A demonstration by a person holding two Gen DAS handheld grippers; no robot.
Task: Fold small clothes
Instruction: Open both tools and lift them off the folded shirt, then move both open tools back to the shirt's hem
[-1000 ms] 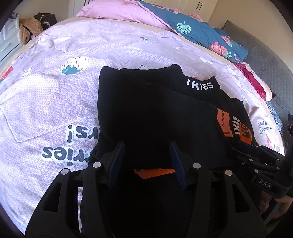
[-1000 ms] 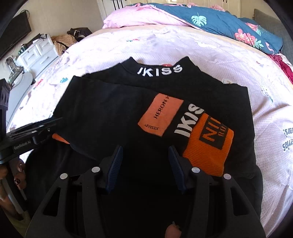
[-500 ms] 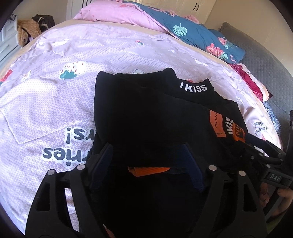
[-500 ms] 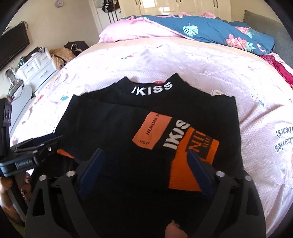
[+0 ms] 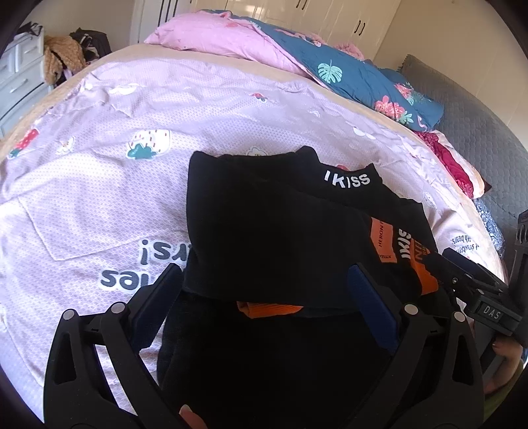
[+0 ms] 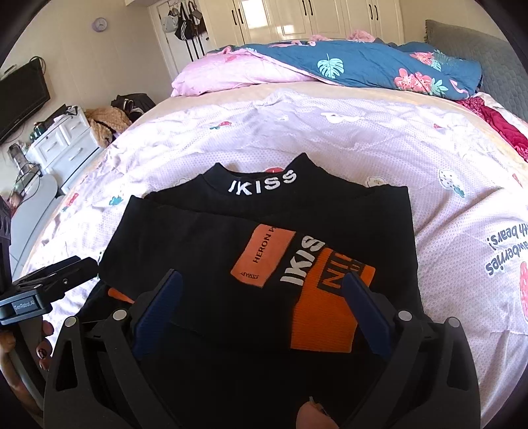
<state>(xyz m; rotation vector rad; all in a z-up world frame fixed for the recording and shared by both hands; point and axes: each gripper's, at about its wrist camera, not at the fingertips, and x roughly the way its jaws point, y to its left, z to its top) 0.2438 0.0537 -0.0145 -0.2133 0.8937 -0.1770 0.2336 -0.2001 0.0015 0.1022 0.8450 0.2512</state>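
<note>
Folded top on the bed

The top [image 6: 264, 231] lies on the bedsheet [image 6: 297, 138]; the quilt [image 6: 330, 66] is heaped behind it.

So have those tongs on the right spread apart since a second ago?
Yes. The right tongs were narrow over the black top; now they are opening wide, one pad beside its orange cuff, gripping nothing.

A bed with a pale lilac strawberry-print sheet [image 6: 330, 138] fills the room; cream wardrobe doors [image 6: 297, 19] at 12 o'clock, white drawer unit [image 6: 62, 145] and dark television [image 6: 19, 99] at 9 o'clock, sunlight across the bedding
</note>
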